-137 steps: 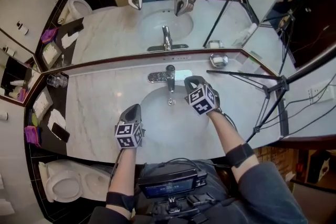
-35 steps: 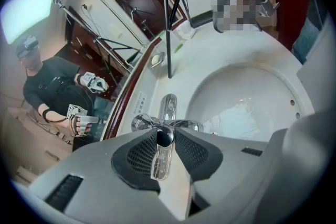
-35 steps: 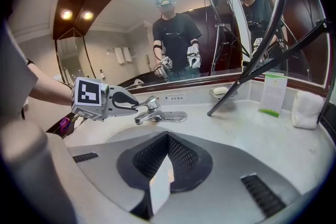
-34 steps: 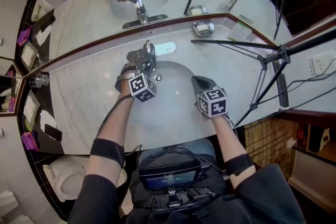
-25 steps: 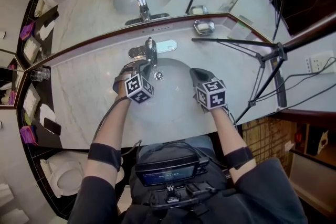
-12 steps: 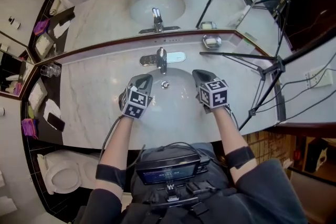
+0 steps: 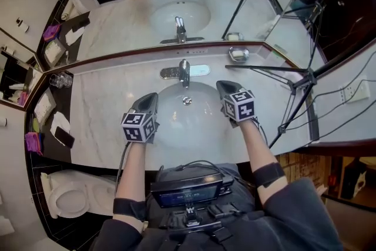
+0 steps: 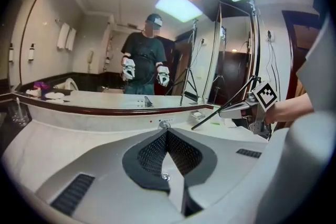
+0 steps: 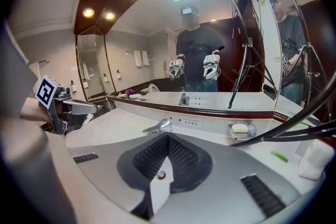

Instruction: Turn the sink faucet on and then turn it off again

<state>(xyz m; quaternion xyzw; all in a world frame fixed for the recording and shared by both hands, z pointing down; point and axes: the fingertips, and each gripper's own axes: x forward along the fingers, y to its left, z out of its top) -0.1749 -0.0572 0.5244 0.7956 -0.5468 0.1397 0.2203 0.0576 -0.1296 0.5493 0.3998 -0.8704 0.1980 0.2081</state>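
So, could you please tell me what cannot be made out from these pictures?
Whether water runs from the faucet: too small in the head view; in the left gripper view the shut left gripper covers all but its top.
The tripod: one pole runs off the head view's right edge.
Items on the dark shelf: too small to name in the head view.

Grey left tongs [image 7: 150, 99] and right tongs [image 7: 222, 87] carry black-and-white marker cubes [image 7: 138, 126].
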